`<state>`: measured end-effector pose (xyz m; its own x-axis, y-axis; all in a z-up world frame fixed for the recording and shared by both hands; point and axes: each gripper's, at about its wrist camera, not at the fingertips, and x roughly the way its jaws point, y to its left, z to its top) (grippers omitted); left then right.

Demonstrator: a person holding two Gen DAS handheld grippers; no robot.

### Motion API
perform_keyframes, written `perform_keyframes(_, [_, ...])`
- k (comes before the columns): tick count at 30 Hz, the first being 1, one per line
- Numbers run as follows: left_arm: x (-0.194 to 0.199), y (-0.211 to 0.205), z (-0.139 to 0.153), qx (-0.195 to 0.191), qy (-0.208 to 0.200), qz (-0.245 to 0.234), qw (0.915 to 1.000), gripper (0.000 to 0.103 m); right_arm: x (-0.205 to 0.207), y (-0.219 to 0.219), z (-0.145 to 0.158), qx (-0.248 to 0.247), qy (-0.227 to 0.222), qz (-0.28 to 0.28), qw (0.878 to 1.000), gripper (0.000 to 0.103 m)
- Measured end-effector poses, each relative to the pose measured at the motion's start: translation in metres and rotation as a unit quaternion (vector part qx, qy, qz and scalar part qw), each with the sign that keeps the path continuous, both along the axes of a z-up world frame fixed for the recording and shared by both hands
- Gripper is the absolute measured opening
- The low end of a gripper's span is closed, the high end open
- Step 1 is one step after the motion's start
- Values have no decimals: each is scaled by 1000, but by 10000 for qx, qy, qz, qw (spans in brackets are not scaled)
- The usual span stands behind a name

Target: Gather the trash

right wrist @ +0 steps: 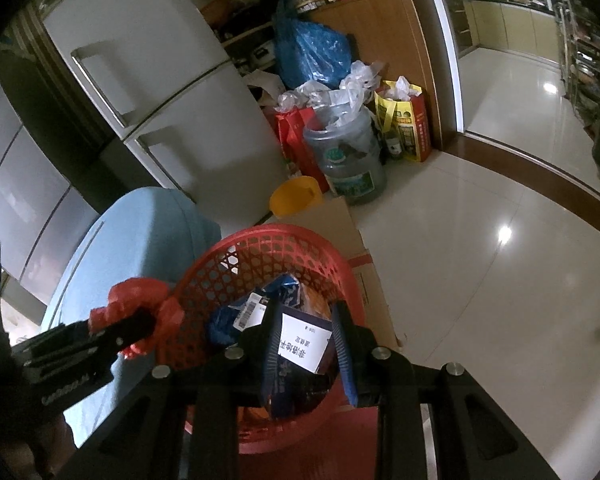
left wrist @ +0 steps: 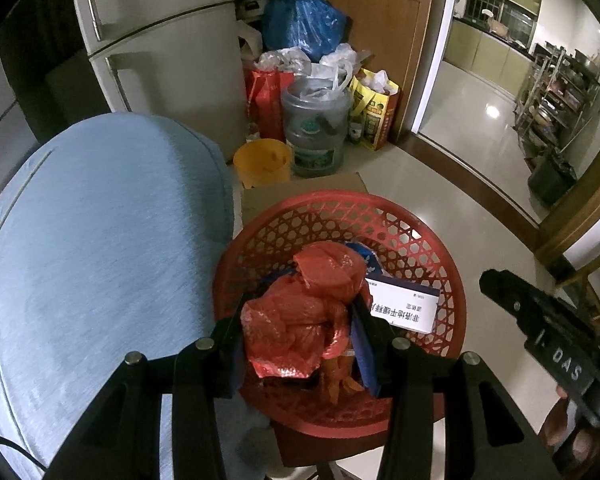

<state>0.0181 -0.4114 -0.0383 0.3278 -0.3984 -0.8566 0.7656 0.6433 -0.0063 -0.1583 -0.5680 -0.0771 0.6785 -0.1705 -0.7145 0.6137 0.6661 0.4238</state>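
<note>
A red mesh basket [left wrist: 432, 248] stands on a cardboard box beside a blue cushion. My left gripper [left wrist: 300, 320] is shut on a crumpled red plastic bag [left wrist: 304, 308] and holds it over the basket. In the right wrist view the same bag [right wrist: 136, 300] shows at the basket's left rim [right wrist: 236, 248]. My right gripper [right wrist: 308, 340] is open over the basket, its fingers on either side of a white and blue box [right wrist: 304, 340] lying inside. That box also shows in the left wrist view [left wrist: 404, 304]. Blue wrappers and orange scraps lie in the basket.
A blue cushion [left wrist: 100, 260] fills the left. A fridge [left wrist: 160, 40], a yellow bucket [left wrist: 262, 162], a water jug [left wrist: 316, 128] stuffed with bags, and red and yellow bags stand behind. Tiled floor [right wrist: 480, 260] opens to the right.
</note>
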Motion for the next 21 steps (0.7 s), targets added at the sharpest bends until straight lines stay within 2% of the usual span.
perform_keyframes(5, [4,-3,-4,17,114,10,9999,49,-1,1,1,-45,44,-37,10000,30])
perform_keyframes(8, [8,-4,-8,65,208,67,9997,59,-3,0,3,-99,92,-86,9999,30])
perform_keyframes(10, [9,-3,-7,52,173,111,9998,61,-6,0,6,-136,92,-113,9998,31])
perform_keyframes(11, [10,-1,-5,34,170,135,9998,62,-8,1,8,-170,93,-131,9997,34])
perform_keyframes(12, [10,0,-4,14,187,135,9997,62,-10,1,10,-201,97,-149,9996,50])
perform_keyframes(13, [11,2,-2,-7,203,137,9997,62,-13,2,12,-232,71,-198,9995,73])
perform_keyframes(16, [12,15,6,-110,173,188,9996,62,-19,4,21,-302,-6,-296,9991,76])
perform_keyframes(21, [19,60,27,-411,71,607,9973,73,-12,21,33,-435,-21,-103,9990,76])
